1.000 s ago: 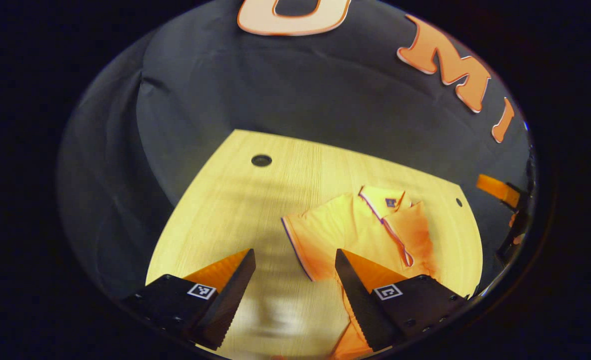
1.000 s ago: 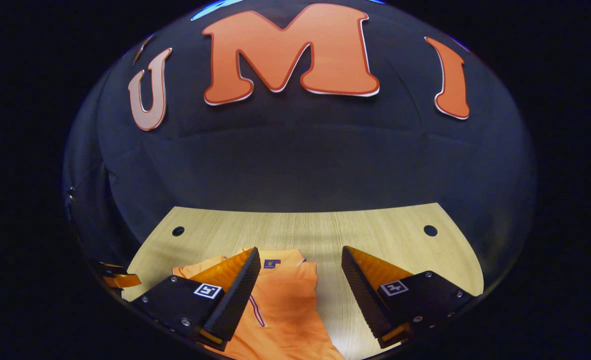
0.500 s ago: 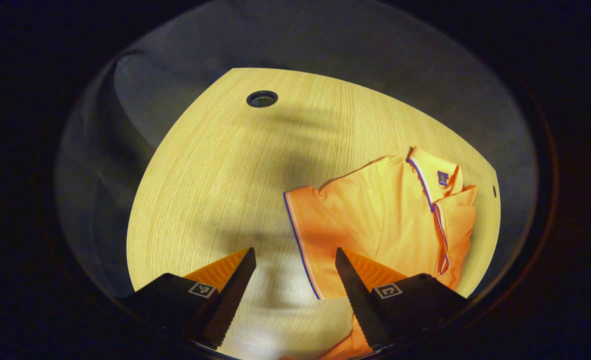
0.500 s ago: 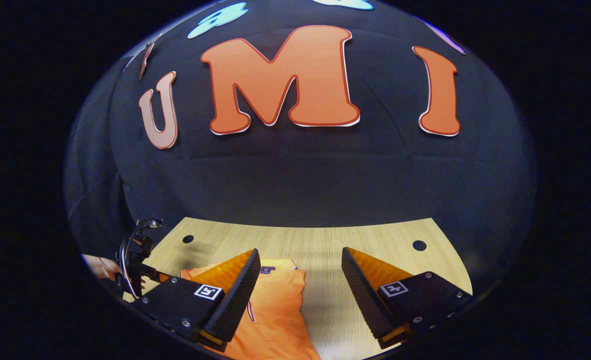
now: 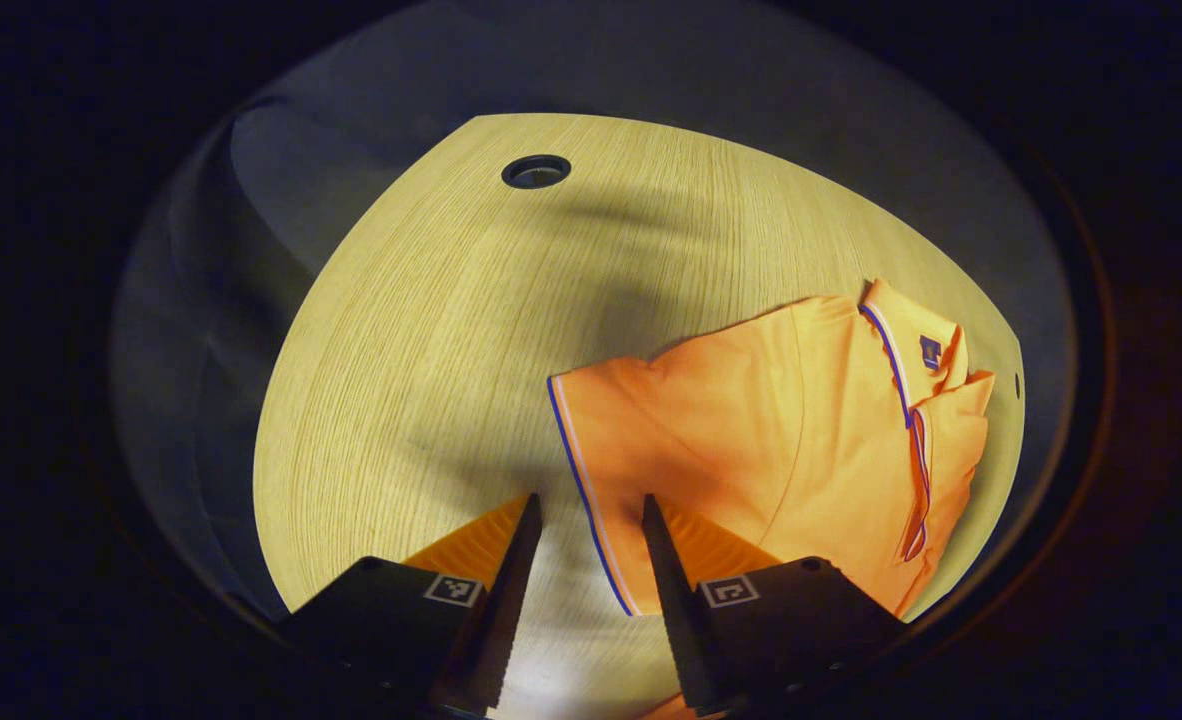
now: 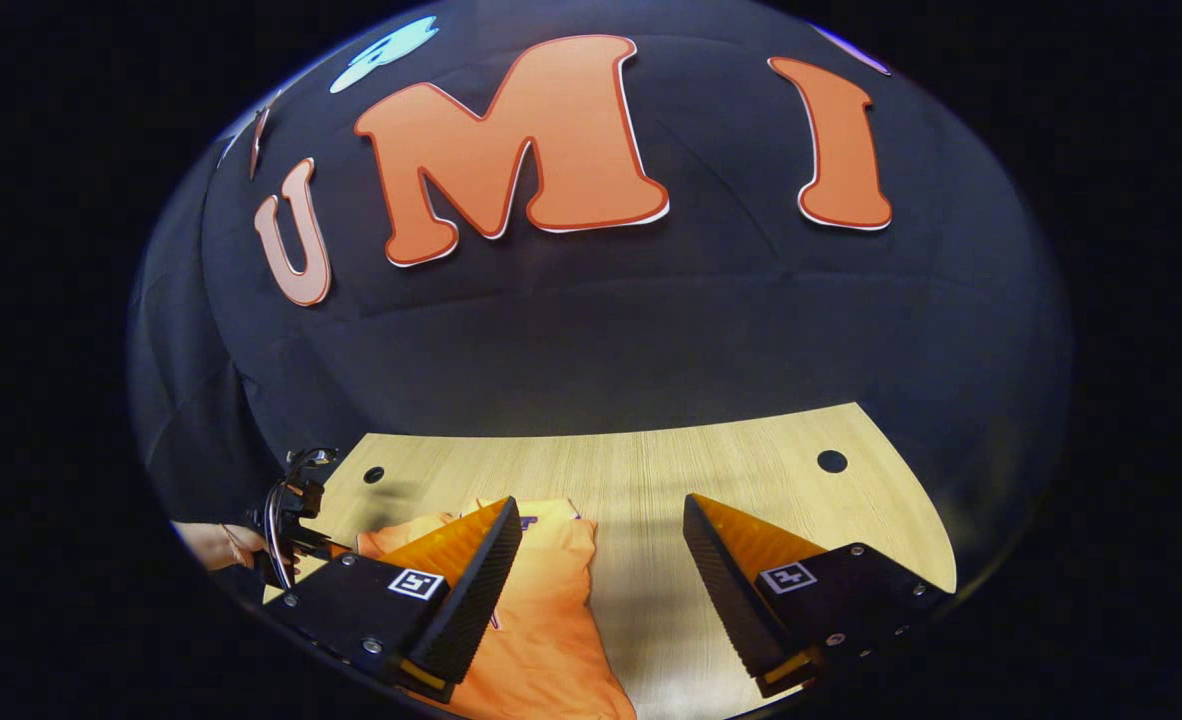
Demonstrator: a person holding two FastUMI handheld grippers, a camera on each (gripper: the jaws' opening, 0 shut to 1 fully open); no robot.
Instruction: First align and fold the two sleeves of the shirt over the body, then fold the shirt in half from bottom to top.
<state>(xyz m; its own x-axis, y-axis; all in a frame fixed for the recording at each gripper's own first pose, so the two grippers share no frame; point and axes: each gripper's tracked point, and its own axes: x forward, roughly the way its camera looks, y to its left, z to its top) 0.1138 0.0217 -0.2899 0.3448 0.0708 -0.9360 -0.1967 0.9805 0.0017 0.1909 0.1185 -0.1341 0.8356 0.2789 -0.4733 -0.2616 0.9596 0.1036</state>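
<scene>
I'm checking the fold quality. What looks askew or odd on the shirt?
Nothing damaged. The orange shirt lies on the table with one side already folded over its body, while the striped-cuff sleeve sticks out unfolded, between the left gripper fingers.

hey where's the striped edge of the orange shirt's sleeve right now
In the left gripper view, the orange polo shirt's striped sleeve hem lies on the wooden table, running between the left gripper's open fingers.
</scene>
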